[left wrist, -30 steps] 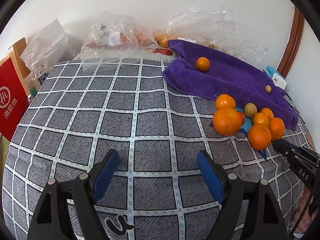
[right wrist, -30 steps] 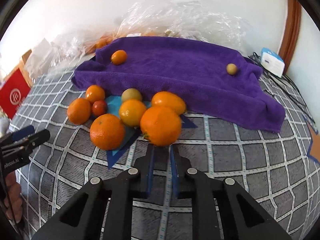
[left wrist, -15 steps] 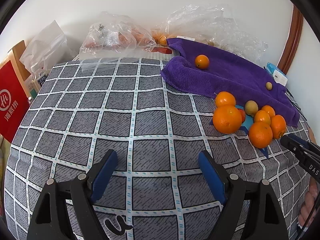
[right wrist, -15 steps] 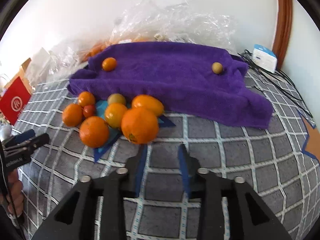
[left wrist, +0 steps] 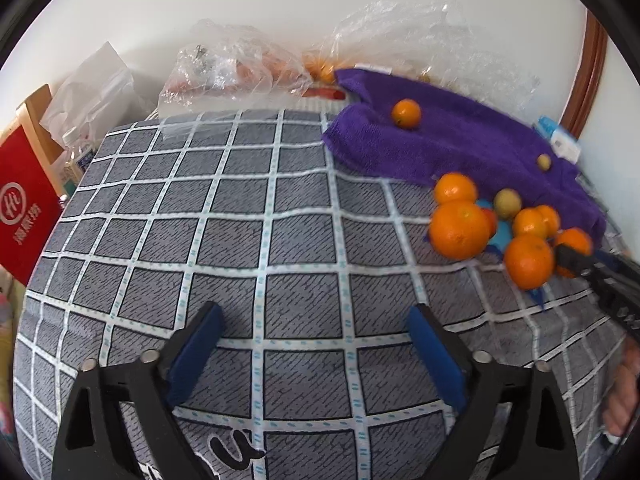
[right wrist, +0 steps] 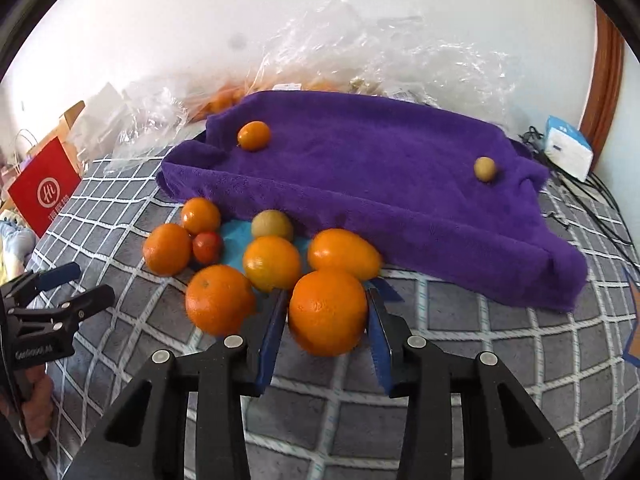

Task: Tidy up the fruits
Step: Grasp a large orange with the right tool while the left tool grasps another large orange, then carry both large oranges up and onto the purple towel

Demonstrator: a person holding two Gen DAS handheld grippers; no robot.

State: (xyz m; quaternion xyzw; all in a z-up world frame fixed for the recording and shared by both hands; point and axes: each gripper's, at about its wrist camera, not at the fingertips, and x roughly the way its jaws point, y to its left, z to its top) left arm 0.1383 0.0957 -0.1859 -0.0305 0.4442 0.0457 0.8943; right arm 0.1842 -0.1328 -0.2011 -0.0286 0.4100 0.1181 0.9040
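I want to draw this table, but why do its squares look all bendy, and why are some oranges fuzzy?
In both wrist views the fisheye lens curves the checked tablecloth lines, more toward the edges. In the left wrist view the oranges are smeared by motion blur; in the right wrist view the big orange between the right gripper fingers looks slightly soft.

Seven oranges [right wrist: 327, 312] counting one on the towel, two small brownish-green fruits [right wrist: 272, 225], one small red fruit [right wrist: 207, 247], one purple towel [right wrist: 380, 184], two grippers, one red bag [right wrist: 42, 190], one white-and-blue box [right wrist: 568, 148]
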